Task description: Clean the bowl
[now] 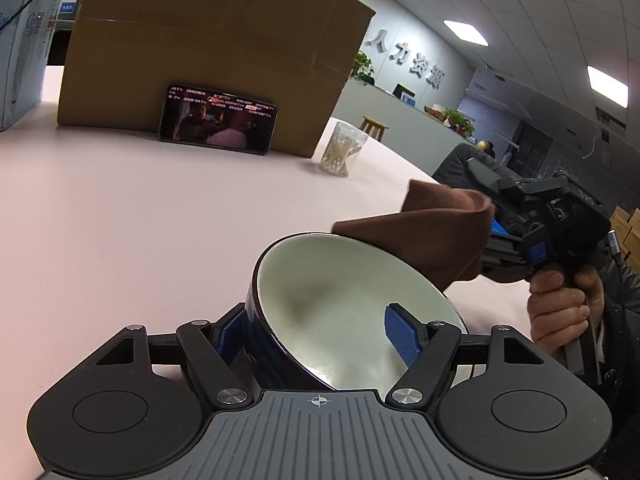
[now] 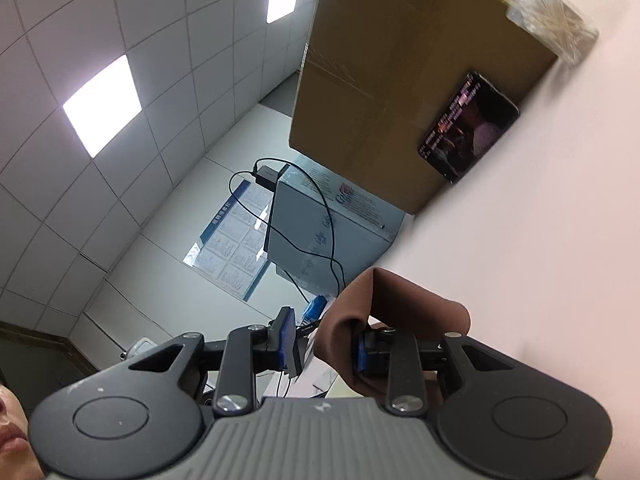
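A bowl (image 1: 340,300), dark blue outside and off-white inside, is tilted above the pink table (image 1: 120,240). My left gripper (image 1: 316,332) is shut on its rim, one blue pad inside, one outside. A brown cloth (image 1: 432,236) hangs at the bowl's far right rim, carried by my right gripper (image 1: 500,236). In the right wrist view the right gripper (image 2: 324,344) has its jaws apart; the brown cloth (image 2: 400,304) is draped over the right finger only. The bowl is not seen in that view.
A large cardboard box (image 1: 208,48) stands at the back with a phone (image 1: 218,119) playing video leaning on it. A clear jar of cotton swabs (image 1: 340,148) stands right of the box. A pale blue carton (image 1: 20,40) is at far left.
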Demonstrator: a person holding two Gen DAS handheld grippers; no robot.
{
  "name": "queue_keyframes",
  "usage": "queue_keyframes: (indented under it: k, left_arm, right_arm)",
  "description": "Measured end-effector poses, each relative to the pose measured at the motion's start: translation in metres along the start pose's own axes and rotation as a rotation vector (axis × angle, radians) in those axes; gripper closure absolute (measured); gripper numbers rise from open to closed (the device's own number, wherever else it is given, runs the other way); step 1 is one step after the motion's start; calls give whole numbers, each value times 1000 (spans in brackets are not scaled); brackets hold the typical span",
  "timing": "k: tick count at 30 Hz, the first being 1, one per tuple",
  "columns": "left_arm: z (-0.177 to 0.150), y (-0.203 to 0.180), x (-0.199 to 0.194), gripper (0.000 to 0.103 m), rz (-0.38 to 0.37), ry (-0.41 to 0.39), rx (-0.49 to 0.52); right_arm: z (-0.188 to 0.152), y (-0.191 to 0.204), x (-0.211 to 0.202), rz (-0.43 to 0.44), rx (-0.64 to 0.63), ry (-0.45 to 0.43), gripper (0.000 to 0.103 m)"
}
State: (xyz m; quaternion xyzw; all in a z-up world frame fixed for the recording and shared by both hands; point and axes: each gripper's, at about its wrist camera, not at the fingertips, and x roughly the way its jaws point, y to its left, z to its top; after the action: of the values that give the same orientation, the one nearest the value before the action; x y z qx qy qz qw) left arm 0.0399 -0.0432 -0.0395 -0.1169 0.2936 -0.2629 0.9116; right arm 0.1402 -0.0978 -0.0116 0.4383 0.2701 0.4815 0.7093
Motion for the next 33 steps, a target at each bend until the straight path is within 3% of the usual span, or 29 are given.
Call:
queue_keyframes:
  k: [6,9,11,17,18,20,22,23,26,28,30,32,33]
  left_arm:
    - [-1,0,-1,29,2,-1,3]
    - [-1,-1,-2,29,4,-3,6]
    - [-1,0,-2,29,5,-3,7]
    - [-1,-1,-3,29,9,-4,9]
    - [-1,-1,-3,29,10,-4,10]
    - [-1,-2,-3,29,12,-5,11]
    - [-1,-2,-2,29,15,-4,13]
    - [-1,-2,-2,29,16,-4,14]
    - [-2,-3,-3,29,25,-4,18]
    - [-2,-3,-3,20,34,-8,21]
    - [-2,-4,-5,15,37,-20,26]
    - [-1,-6,-8,12,39,-34,32]
    - [-1,-6,-9,8,43,-44,33]
  right_arm:
    - [-3,27,-34,14,-98,-56,78]
    - [-5,45,-48,-21,-188,-34,78]
    - [-7,55,-51,-58,-248,21,78]
    - [-30,85,-32,-173,-517,349,76]
    - [-38,91,-25,-198,-588,440,75]
    - [-48,100,-20,-220,-676,534,69]
    - [-62,113,-16,-260,-817,657,54]
    - [-66,118,-16,-273,-872,697,52]
    - [-71,133,-20,-337,-1015,780,44]
    - [-72,143,-22,-385,-1100,821,31]
    - [-67,149,-31,-418,-1127,760,18]
    - [-59,152,-37,-440,-1143,652,7]
    - [-52,152,-40,-448,-1147,556,1]
